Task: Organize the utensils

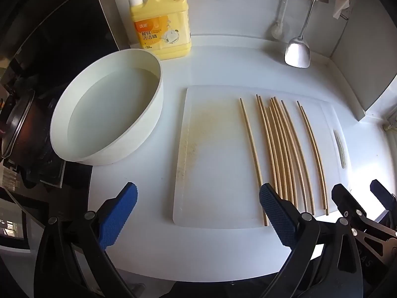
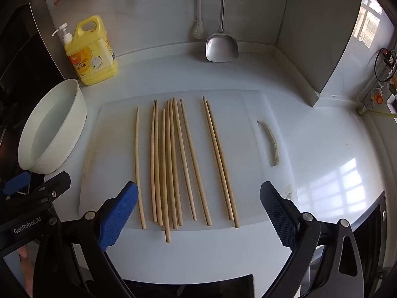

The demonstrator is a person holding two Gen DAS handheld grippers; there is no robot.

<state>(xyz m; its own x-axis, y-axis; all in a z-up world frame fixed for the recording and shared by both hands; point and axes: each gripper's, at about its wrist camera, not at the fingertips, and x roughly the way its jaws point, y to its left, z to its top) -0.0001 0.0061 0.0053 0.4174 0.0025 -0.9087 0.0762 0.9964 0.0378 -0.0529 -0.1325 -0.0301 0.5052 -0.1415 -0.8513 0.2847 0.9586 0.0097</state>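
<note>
Chopsticks (image 2: 173, 164), slender pale wooden sticks, lie on the white rectangular plastic cutting board (image 2: 248, 114), the landmark here. Left of the board sits a round white basin of water (image 1: 158, 94), probably for rinsing; behind it a yellow detergent jug (image 1: 161, 24). Laid roughly parallel, the sticks' long axes run from board's near edge to far edge, thin tips pointing away. Left claw (image 1: 198, 211) and right claw (image 2: 198, 211) hover wide apart, empty, near edge.

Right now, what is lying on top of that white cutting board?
Wooden chopsticks lie in a rough row on the board, some overlapping. One pokes past the near edge. The left part of the board has a yellowish stain. Nothing else sits on it.
</note>
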